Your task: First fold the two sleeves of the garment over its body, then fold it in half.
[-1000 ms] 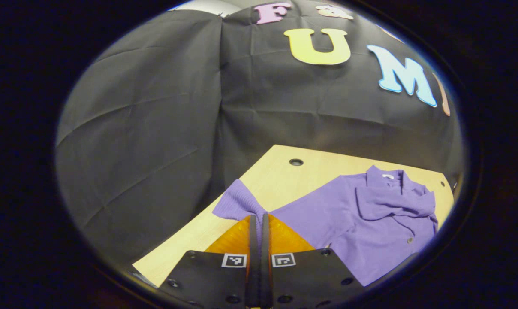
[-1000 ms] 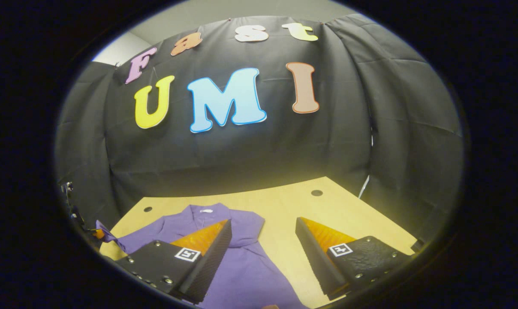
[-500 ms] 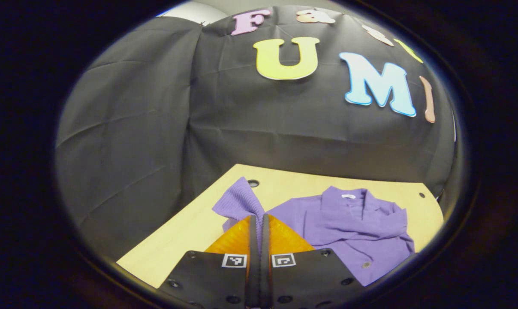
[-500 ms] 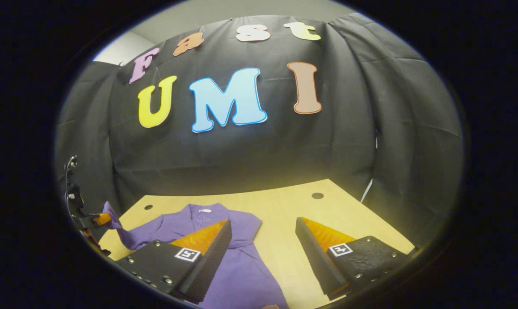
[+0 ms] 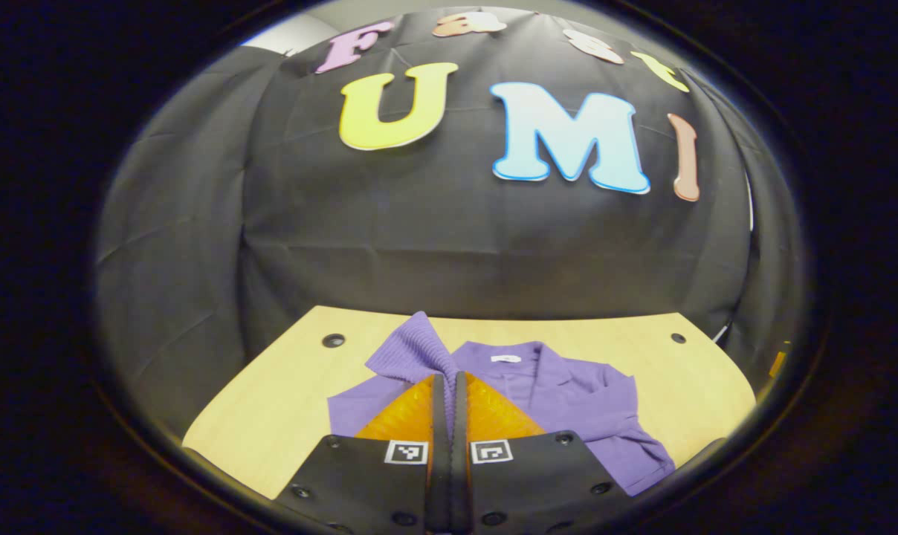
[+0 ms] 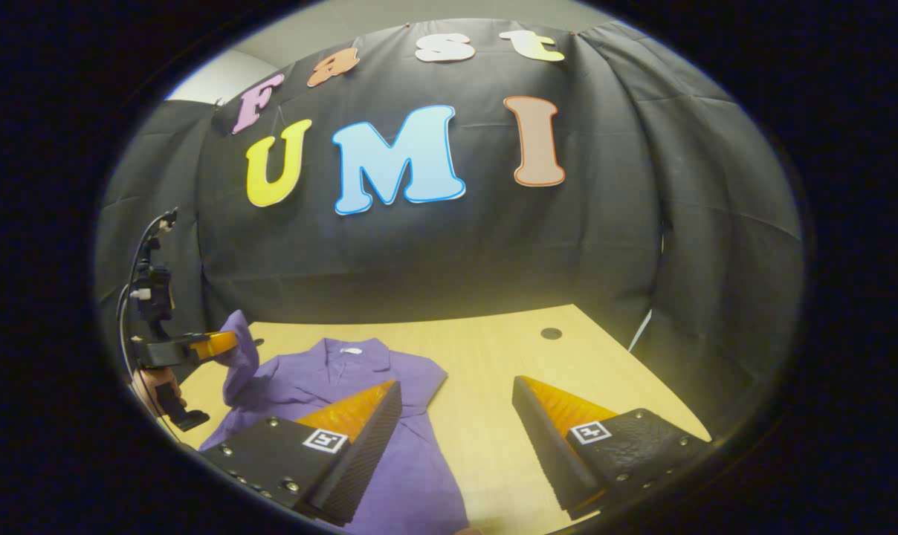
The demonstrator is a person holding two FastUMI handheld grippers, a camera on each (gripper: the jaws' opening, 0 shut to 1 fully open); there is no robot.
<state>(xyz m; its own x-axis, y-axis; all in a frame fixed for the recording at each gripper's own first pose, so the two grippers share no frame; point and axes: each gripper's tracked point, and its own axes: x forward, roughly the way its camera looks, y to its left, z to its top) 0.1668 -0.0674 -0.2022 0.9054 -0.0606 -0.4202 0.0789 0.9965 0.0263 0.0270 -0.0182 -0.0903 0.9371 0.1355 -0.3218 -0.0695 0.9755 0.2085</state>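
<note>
Moved since a second ago: left claw (image 5: pixel 449 386) swung inward with the sleeve (image 5: pixel 412 349); cuff now lifted over the shirt (image 5: pixel 568 394) instead of off to its side; right claw (image 6: pixel 456 416) barely shifted.
Left claw: clenched on the sleeve cuff, fingers pressed together, ribbed cuff sticking out just ahead of the tips.
Right claw: released, fingers wide apart, grasping nothing; hovering with one finger over the shirt's near side, the other over bare table (image 6: pixel 493 349).
Shirt: purple, flat on the table, collar at the far end; just ahead of and under the left claw, ahead and left of the right claw.
Other sleeve: seemingly already laid across the chest, right of the left claw's tips.
Step, as judged: second sleeve fold under way; halving fold not yet done.
Risk: cuff slipping from the thin pinch and falling short of the chest.
Risk: pulling too far or too high, dragging the whole shirt or disturbing the sleeve already folded.
Risk: crooked drop, leaving a bunched sleeve and an uneven halving fold.
Containers: none on the table.
</note>
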